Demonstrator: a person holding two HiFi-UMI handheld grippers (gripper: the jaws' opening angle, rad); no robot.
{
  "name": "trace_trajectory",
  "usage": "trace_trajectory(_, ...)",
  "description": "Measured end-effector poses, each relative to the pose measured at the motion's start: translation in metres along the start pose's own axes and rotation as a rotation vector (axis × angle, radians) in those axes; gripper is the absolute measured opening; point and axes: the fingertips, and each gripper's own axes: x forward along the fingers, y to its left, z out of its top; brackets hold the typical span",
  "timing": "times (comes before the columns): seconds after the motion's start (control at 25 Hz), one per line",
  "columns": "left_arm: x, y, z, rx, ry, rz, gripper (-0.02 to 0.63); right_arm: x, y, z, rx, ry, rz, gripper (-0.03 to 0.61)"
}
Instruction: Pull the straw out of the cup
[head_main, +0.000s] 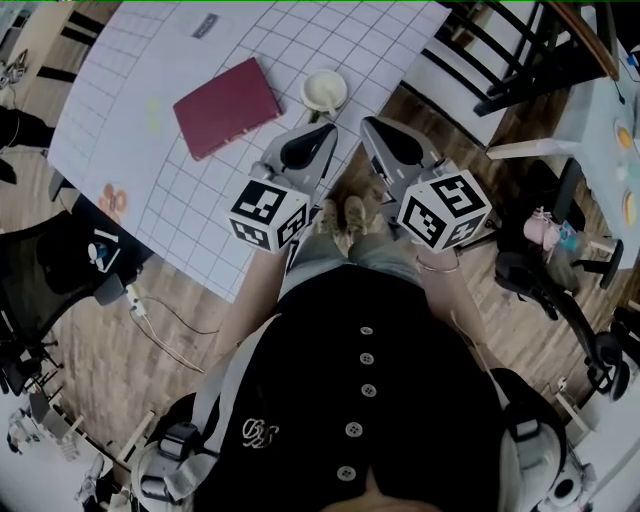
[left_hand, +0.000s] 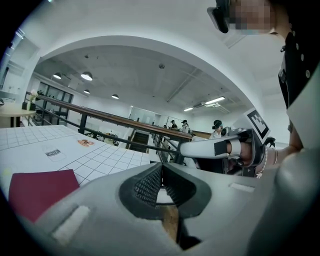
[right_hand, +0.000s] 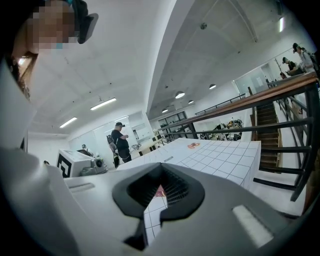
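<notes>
As we hold both tools low over the near edge of the desk (head_main: 130, 90), the left hand-held gripper (head_main: 328, 131) has its jaws pressed together, and its own view shows the ribbed pads (left_hand: 147, 186) meeting at the tip with nothing between them. The right hand-held gripper (head_main: 368, 123) sits just beside it, tips near each other but apart. Its jaws also meet at the tip (right_hand: 160, 166) and hold nothing; we see only the desk's grid through the gap beneath them.

The cup (head_main: 324, 92) stands on the desk just ahead of the left hand-held gripper's tip and slightly ahead-left of the right one, touching neither. From the head view it is small and pale, and we cannot make out the straw inside it.

Left of the left hand-held gripper, and ahead of its marker cube (head_main: 268, 214), a red book (head_main: 227, 106) lies flat on the desk, well apart from the cup. We see the same book low at the left of the left gripper view.
</notes>
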Motion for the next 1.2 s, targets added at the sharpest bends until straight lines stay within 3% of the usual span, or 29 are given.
trace_trajectory(0.52,0.014,0.03,-0.038,0.03,0.03,0.15,0.001,0.018,-0.022,-0.029,0.051,0.064,-0.001,0.0)
trace_trajectory(0.6,0.017,0.034,-0.044,0.023,0.04,0.154,0.043,0.019,-0.026,-0.033,0.059,0.071,-0.005,0.0)
trace_trajectory(0.68,0.02,0.039,-0.049,0.028,0.046,0.166,0.044,0.02,-0.03,-0.038,0.07,0.076,-0.01,0.0)
trace_trajectory(1.0,0.033,0.061,-0.065,0.126,0.074,0.23,0.141,0.025,-0.043,-0.059,0.1,0.113,-0.019,0.0)
trace_trajectory(1.2,0.044,0.066,-0.078,0.209,0.135,0.247,0.153,0.026,-0.049,-0.069,0.116,0.132,-0.024,0.0)
